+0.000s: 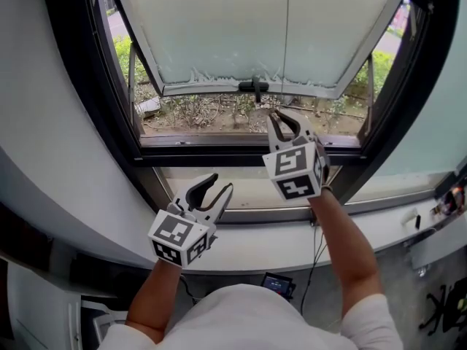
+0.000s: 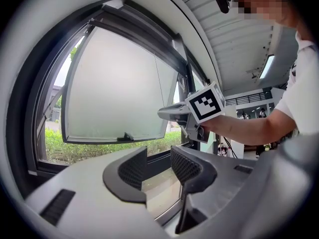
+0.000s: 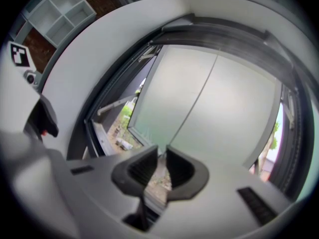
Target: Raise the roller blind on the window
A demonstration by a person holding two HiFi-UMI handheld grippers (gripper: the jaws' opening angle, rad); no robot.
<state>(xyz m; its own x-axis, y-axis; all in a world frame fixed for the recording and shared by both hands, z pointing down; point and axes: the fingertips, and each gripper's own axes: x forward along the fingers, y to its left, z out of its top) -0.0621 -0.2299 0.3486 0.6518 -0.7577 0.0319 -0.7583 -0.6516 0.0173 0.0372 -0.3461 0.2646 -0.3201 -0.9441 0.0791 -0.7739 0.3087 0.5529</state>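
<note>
I have the right gripper (image 1: 283,122) up in front of the open sash (image 1: 248,28), jaws drawn narrow on the cord (image 1: 287,42). In its own view the cord (image 3: 194,98) runs down the frosted pane and straight in between the pads, so I judge it pinched, though only lightly. The left gripper (image 1: 221,183) sits lower, near the sill (image 1: 241,188), jaws wide with nothing between them.

I can't pick out the blind itself, since no fabric shows across the glass. The dark band (image 3: 224,34) along the window's head may be its housing, and that's where the cord leads.

My worries from here:
- The cord is thin and the pads grip only a short length of it, so a quick pull could let it slide through and the blind wouldn't move
- Pulling off to one side, not along the cord, could drag it against the frame or jam the roller
- The sash handle (image 1: 254,87) sits just beside the cord's line and slack could snag on it
- If I bring the left gripper in for the next grab, its wide jaws could close on air, because the cord is hard to see against the pale glass
</note>
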